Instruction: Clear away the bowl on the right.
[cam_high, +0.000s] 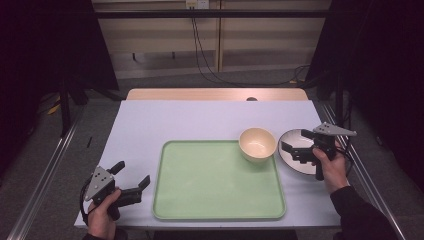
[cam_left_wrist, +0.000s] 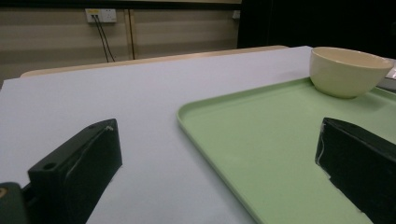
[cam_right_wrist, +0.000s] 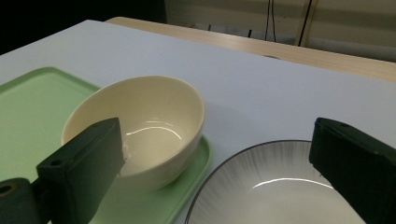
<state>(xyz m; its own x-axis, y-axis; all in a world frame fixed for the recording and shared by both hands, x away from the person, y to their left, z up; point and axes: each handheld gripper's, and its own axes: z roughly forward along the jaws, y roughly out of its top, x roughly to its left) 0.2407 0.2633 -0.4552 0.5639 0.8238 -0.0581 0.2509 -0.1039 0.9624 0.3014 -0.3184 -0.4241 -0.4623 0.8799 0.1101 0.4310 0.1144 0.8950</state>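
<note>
Dim room, dark curtains both sides, pale panelled wall at the back with a socket (cam_left_wrist: 101, 15) and cables hanging down. White table (cam_high: 200, 120) with a wood strip along the far edge.

Green tray (cam_high: 210, 185) sits front-centre on the table. The bowl (cam_high: 257, 144) stands upright on the tray's far right corner, empty as far as you can see into it. The plate (cam_high: 295, 137) lies on the table just right of the tray, off it, close to the bowl; the right gripper view shows its dark rim right next to the tray edge, touching or not I cannot tell.

Your right gripper (cam_high: 296, 152) hovers over the plate, jaws wide apart, holding nothing; in the right gripper view the bowl sits behind the left jaw and the plate below the right one. Your left gripper (cam_high: 131, 182) is well left of the tray at the table's near edge, jaws also spread wide, empty, aimed across the tray toward the bowl.

Progress, my read: the bowl looks placed on the tray, so that part seems done. The plate is not on the tray yet and not gripped, so that part looks left to do: close on its rim, lift, set it on the open green area. Most of the tray is bare, plenty of room.

Writing: none readable. The socket has a small yellow label, too small to read. No brands on bowl, plate, tray or grippers.
</note>
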